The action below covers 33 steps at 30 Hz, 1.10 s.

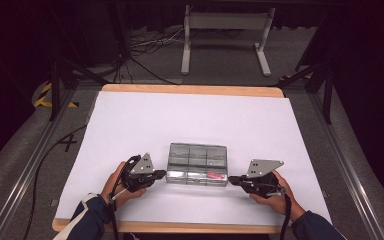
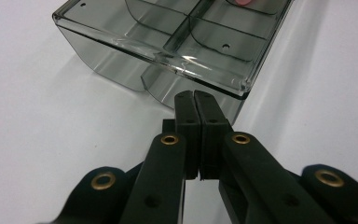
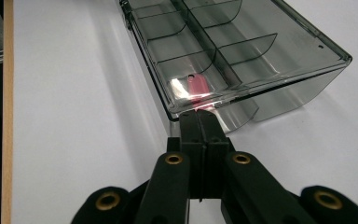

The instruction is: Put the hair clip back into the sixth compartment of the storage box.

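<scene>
A smoky clear plastic compartment box [image 1: 198, 162] lies on the white sheet [image 1: 190, 120], lid closed, with dividers showing through. A small pink item [image 1: 214, 175] rests in its near-right compartment, also visible as the pink item [image 3: 197, 87] under a glare spot. My left gripper [image 1: 164, 173] is shut, its tips against the box's left end; in the left gripper view the gripper [image 2: 195, 95] sits just below the box [image 2: 121, 44] rim. My right gripper [image 1: 231, 179] is shut at the right end, where the gripper [image 3: 198, 116] touches the box [image 3: 270, 51] near its corner.
The wooden table edge [image 1: 190, 90] runs along the far side and shows again at the near side. Behind the table stand a metal frame leg [image 1: 185, 50] and loose cables [image 1: 150, 45] on the floor. White sheet extends on all sides of the box.
</scene>
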Tool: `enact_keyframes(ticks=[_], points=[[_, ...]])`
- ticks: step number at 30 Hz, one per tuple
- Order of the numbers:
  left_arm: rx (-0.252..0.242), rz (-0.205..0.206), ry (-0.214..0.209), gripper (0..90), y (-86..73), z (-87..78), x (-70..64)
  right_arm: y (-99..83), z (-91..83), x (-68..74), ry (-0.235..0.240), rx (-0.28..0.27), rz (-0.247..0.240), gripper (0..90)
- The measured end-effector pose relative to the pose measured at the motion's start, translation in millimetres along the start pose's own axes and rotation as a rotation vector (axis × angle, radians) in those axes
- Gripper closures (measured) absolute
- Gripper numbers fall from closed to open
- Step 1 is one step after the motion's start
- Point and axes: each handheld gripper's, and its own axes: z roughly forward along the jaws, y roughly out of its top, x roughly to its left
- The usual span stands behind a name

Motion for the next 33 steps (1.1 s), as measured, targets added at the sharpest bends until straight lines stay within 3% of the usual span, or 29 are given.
enact_keyframes(ticks=[16, 22, 33], points=[[-0.002, 0.002, -0.008, 88.0, -1.8, 2.0, 1.8, -0.1, 0.9, -2.4, -0.009, 0.014, -0.006, 90.0], [0.005, 0.023, 0.001, 87.7, -0.9, 0.2, 2.6, 0.7, 0.3, -4.0, -0.019, 0.018, -0.010, 90.0], [-0.008, 0.017, 0.027, 87.3, -3.4, -9.3, 8.3, 2.6, -2.8, -6.1, -0.043, 0.017, -0.014, 90.0]])
